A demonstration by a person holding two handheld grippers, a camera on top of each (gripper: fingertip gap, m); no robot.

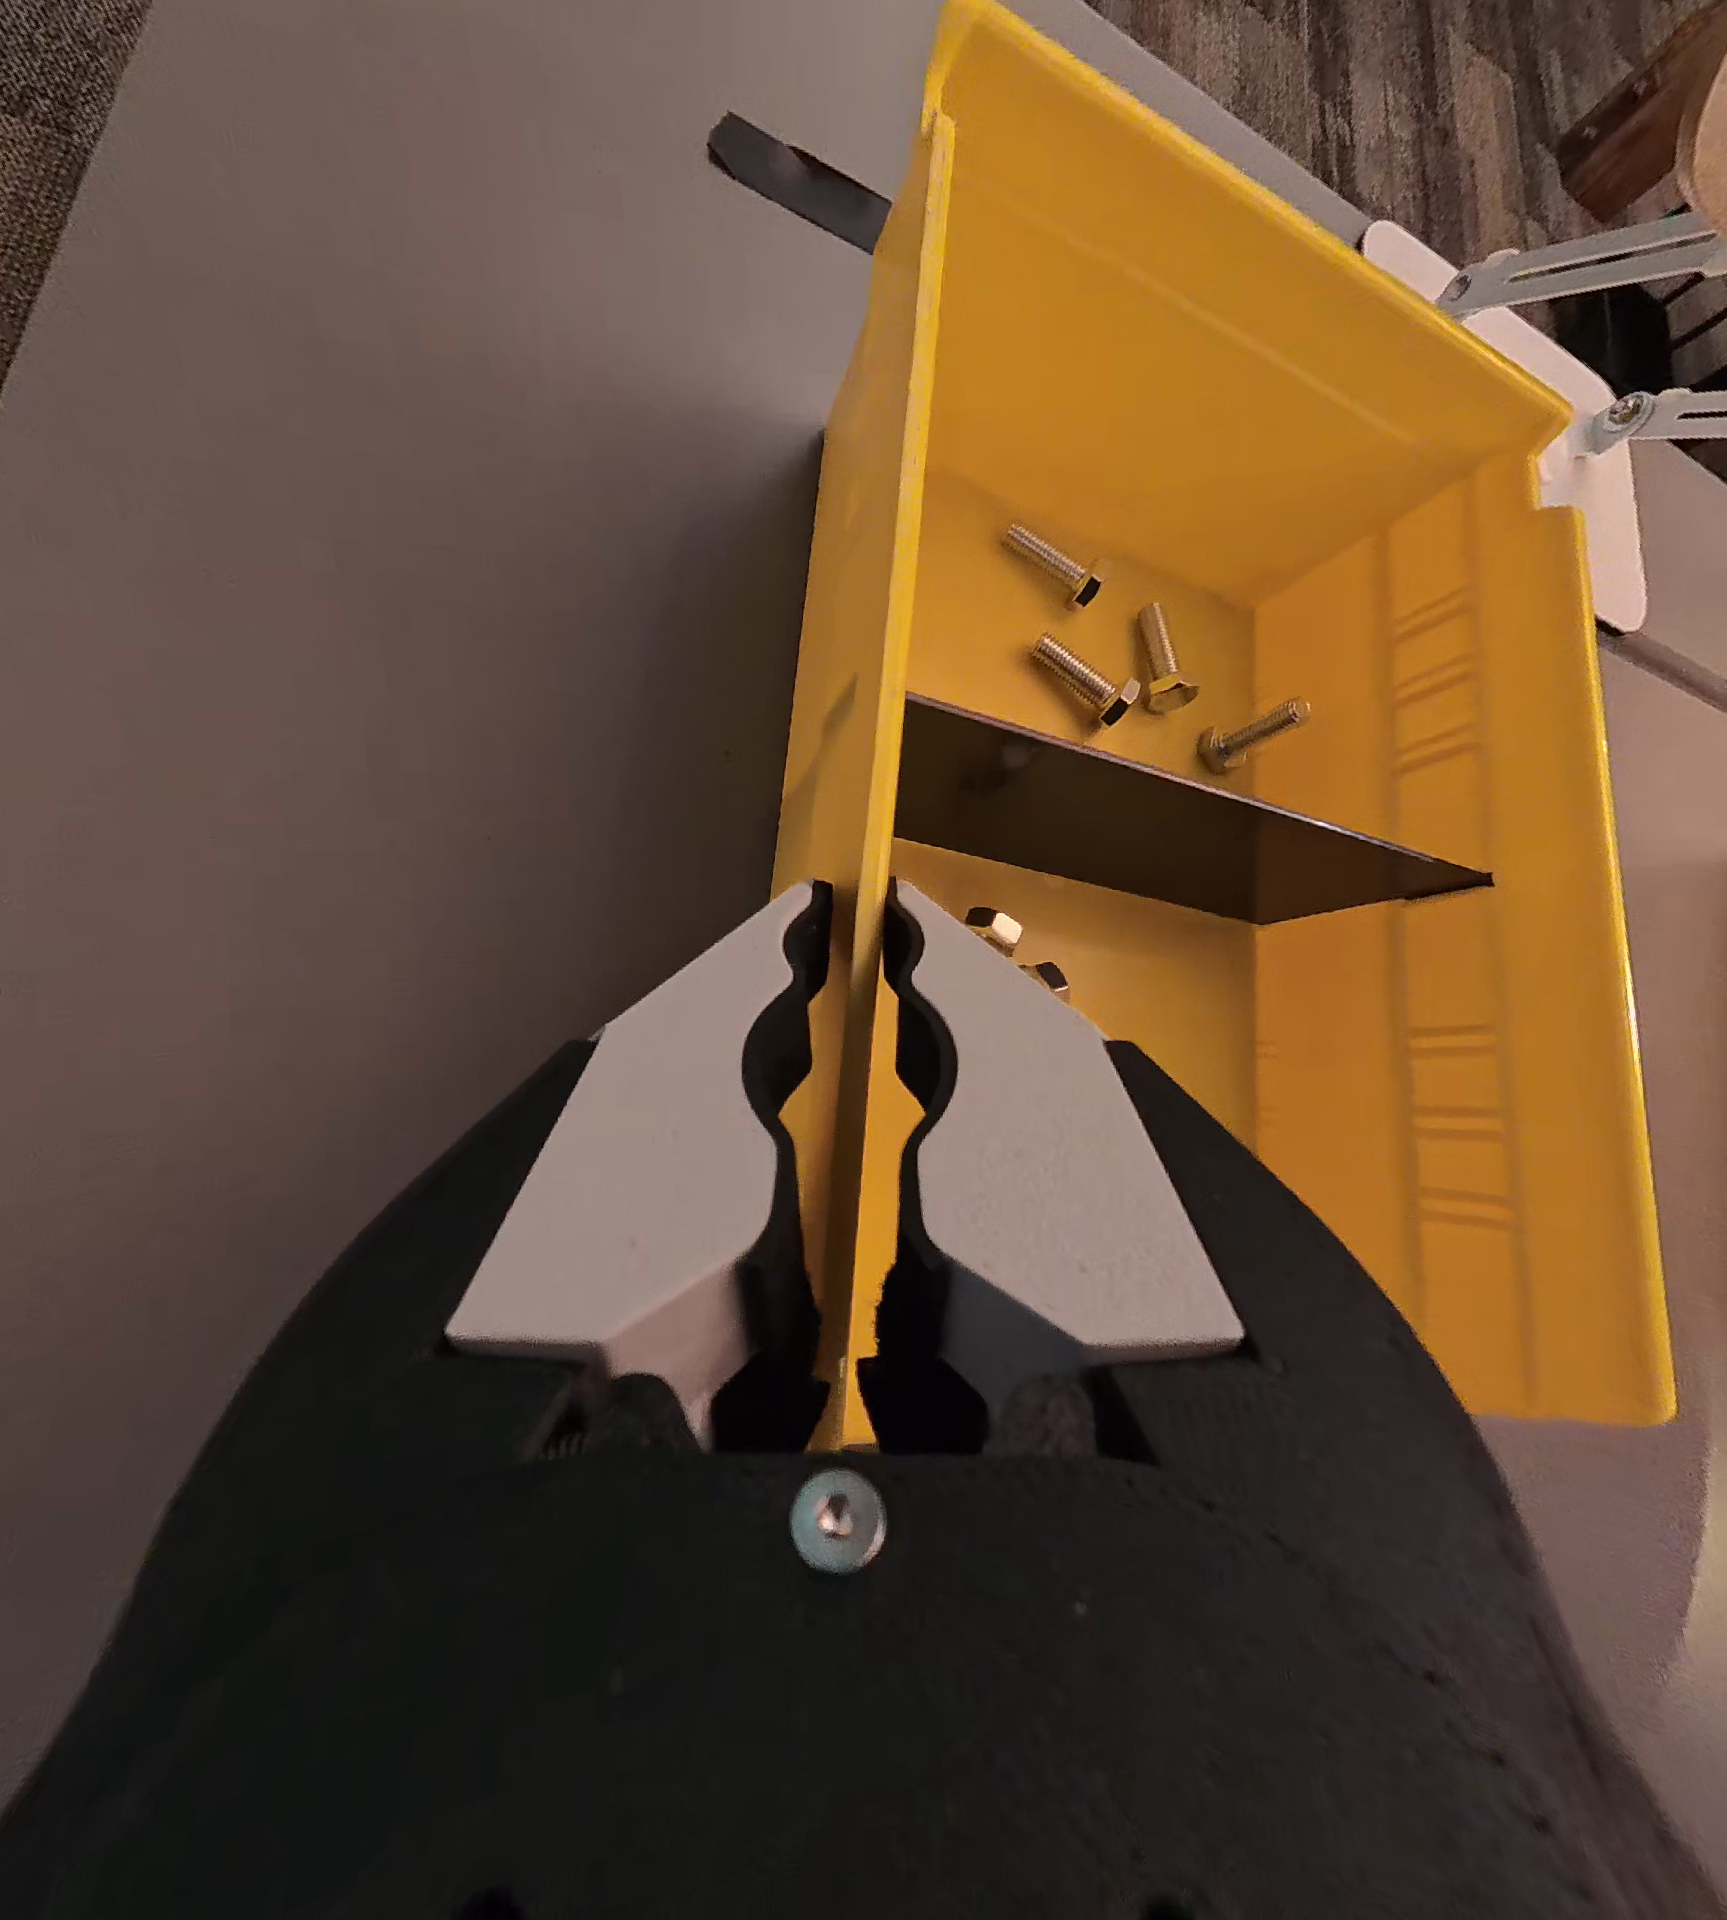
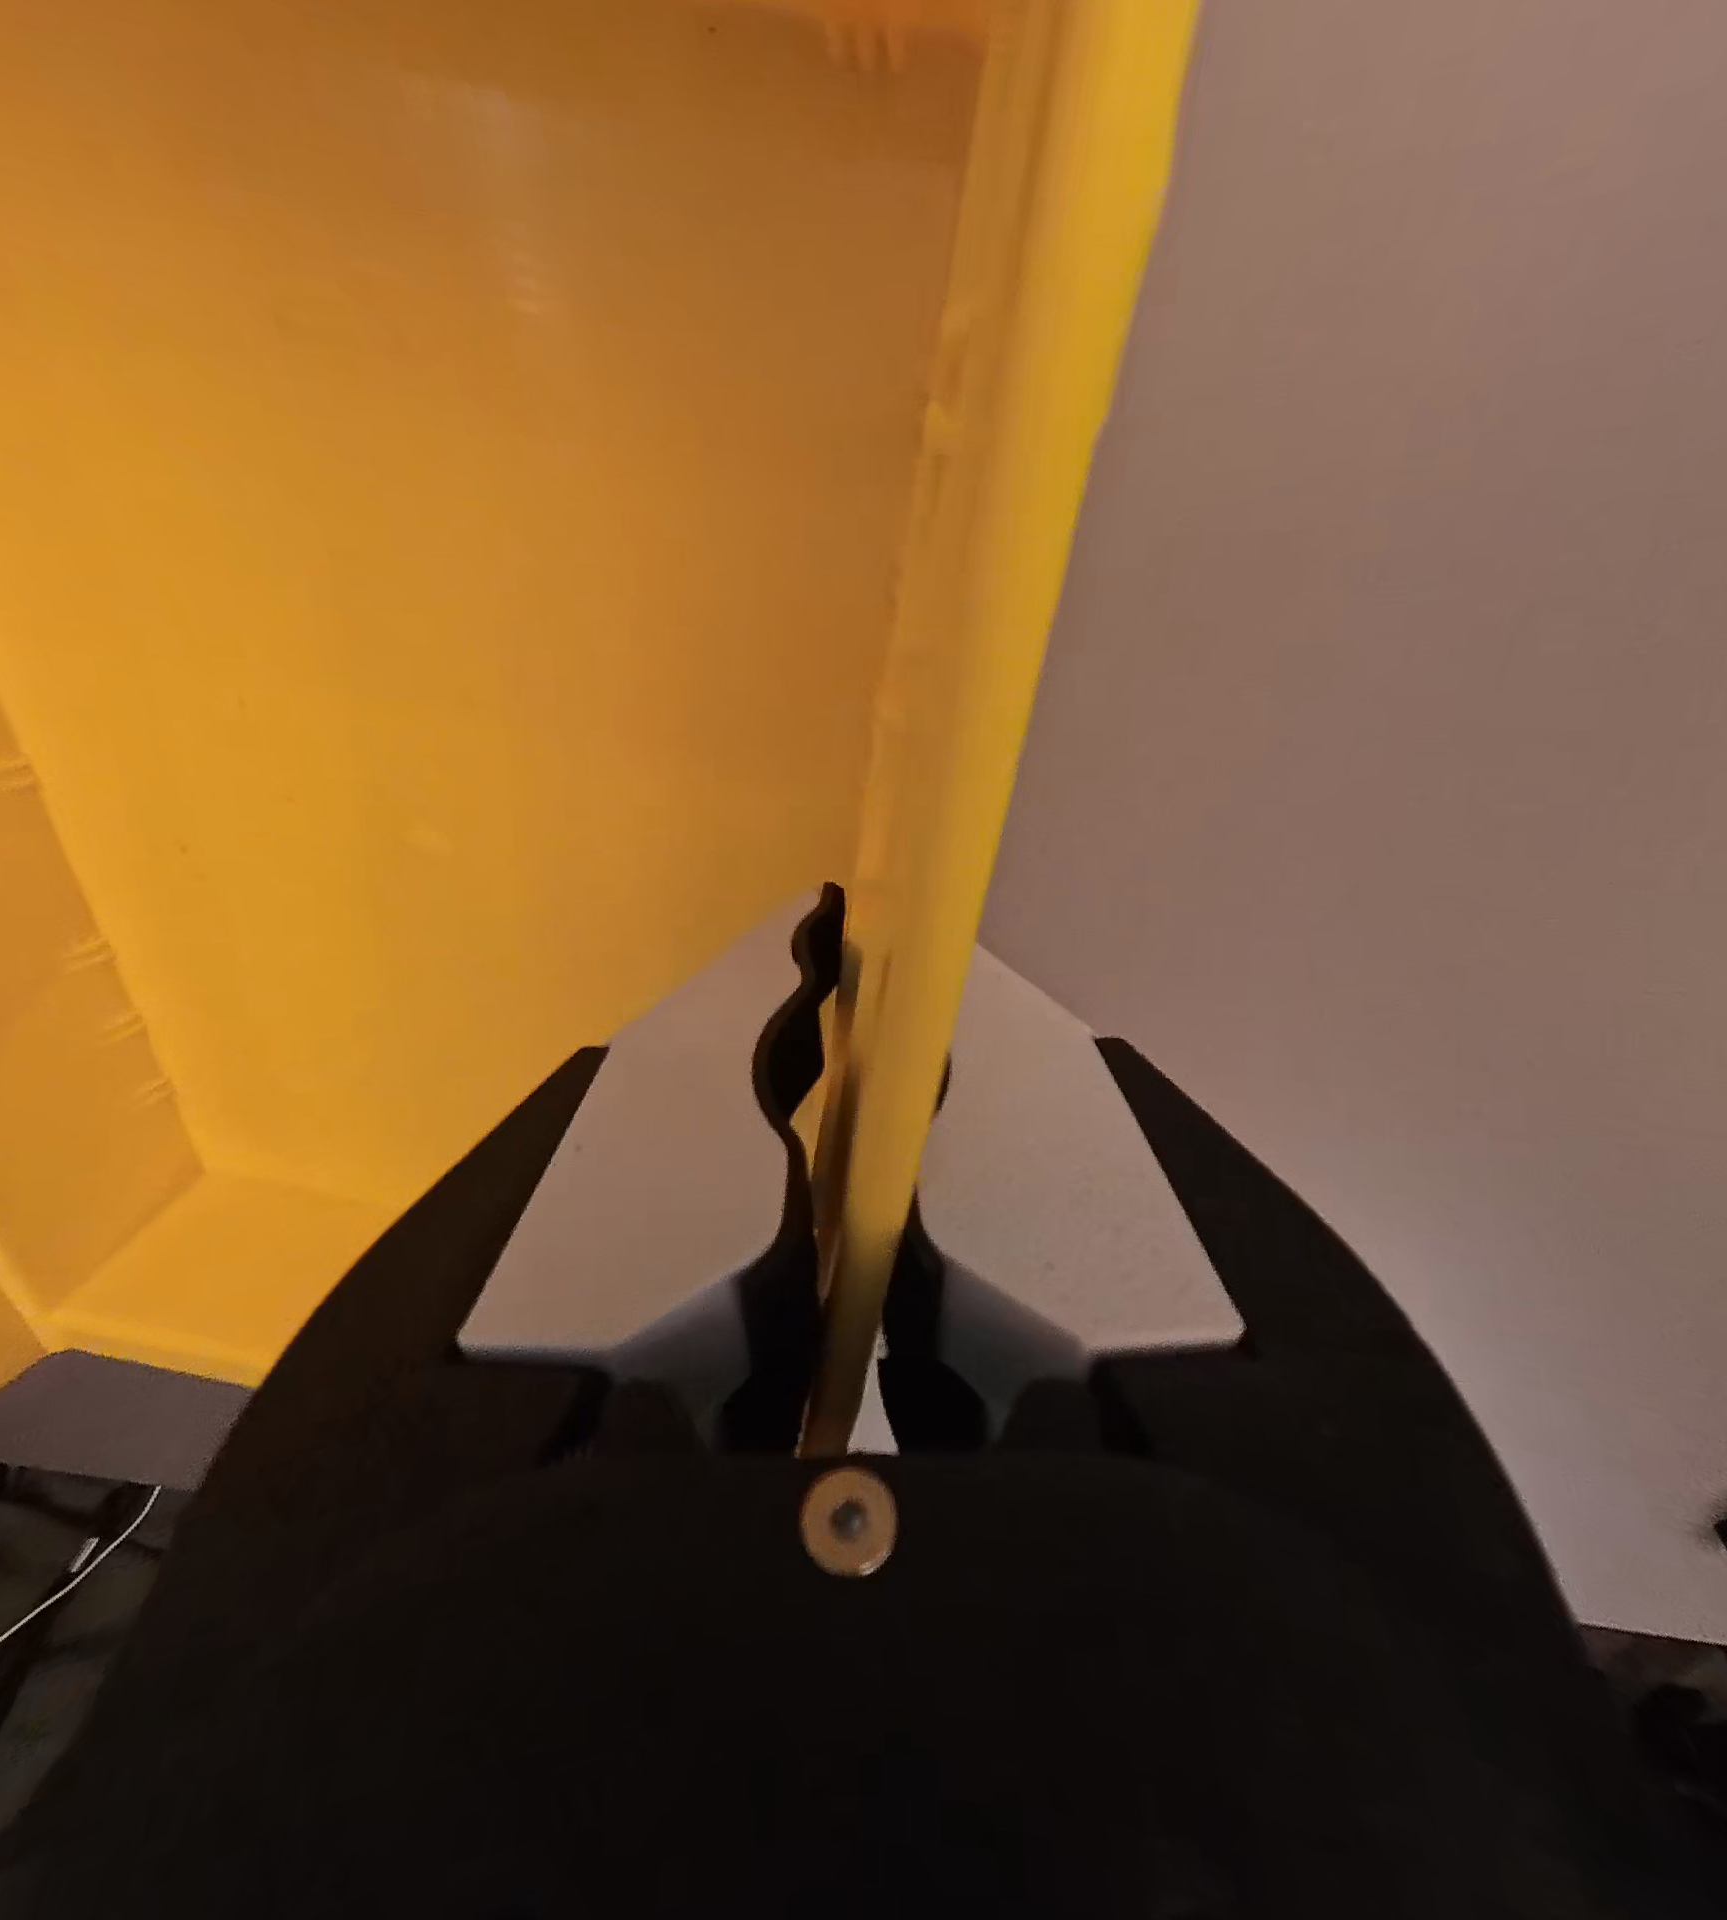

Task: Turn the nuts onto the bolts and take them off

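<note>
The left gripper (image 1: 851, 914) has its jaws closed on the side wall of the yellow bin (image 1: 1150, 343), one finger inside and one outside, so the thin plastic is pinched between the wavy black pads (image 1: 786, 1039). The right gripper (image 2: 869, 935) does the same on another wall of a yellow bin (image 2: 423, 520), jaws narrowed onto the rim; whether it is the same bin cannot be told, though a two-sided hold would suit steadying or shifting it before any picking. Inside the bin a dark divider (image 1: 1202, 821) splits the floor into two compartments, likely to keep parts sorted. Beyond it lie four bolts (image 1: 1150, 665), loose and pointing different ways, none carrying a nut. On the near side, just beside the left gripper's inner finger, two brass-coloured nuts (image 1: 994, 927) peek out, half hidden. The bin rests on the pale table (image 1: 371, 623), with a black strip (image 1: 797, 171) lying past its far corner. No threading looks started yet.
</note>
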